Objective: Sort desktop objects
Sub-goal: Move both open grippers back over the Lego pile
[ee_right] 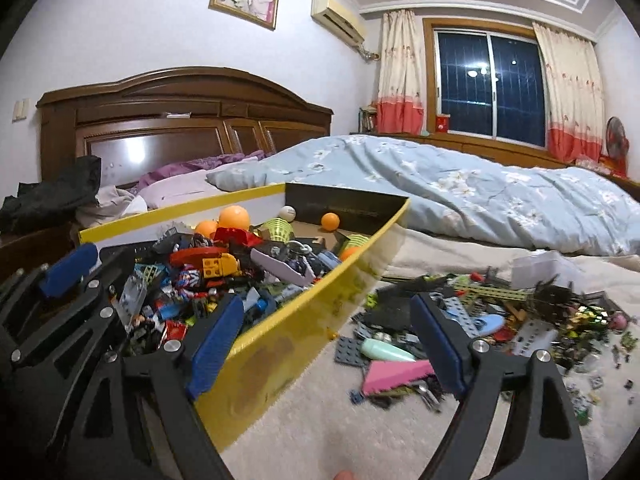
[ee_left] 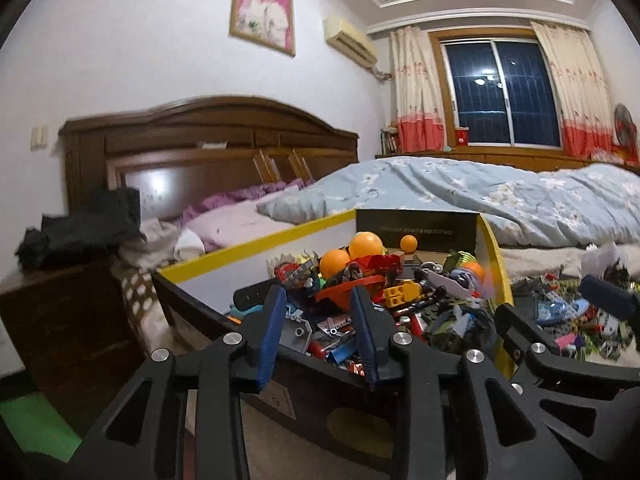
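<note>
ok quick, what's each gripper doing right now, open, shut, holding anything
Left gripper: jaws part open above the yellow box of toys, nothing held.
Right gripper: jaws wide open, empty, over the box's edge and the loose bricks on the bed.

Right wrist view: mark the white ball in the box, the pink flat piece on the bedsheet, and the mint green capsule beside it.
white ball (ee_right: 287, 213), right wrist view, centre of its visible face
pink flat piece (ee_right: 394, 376), right wrist view, middle of its top surface
mint green capsule (ee_right: 386, 350), right wrist view, middle of its body
</note>
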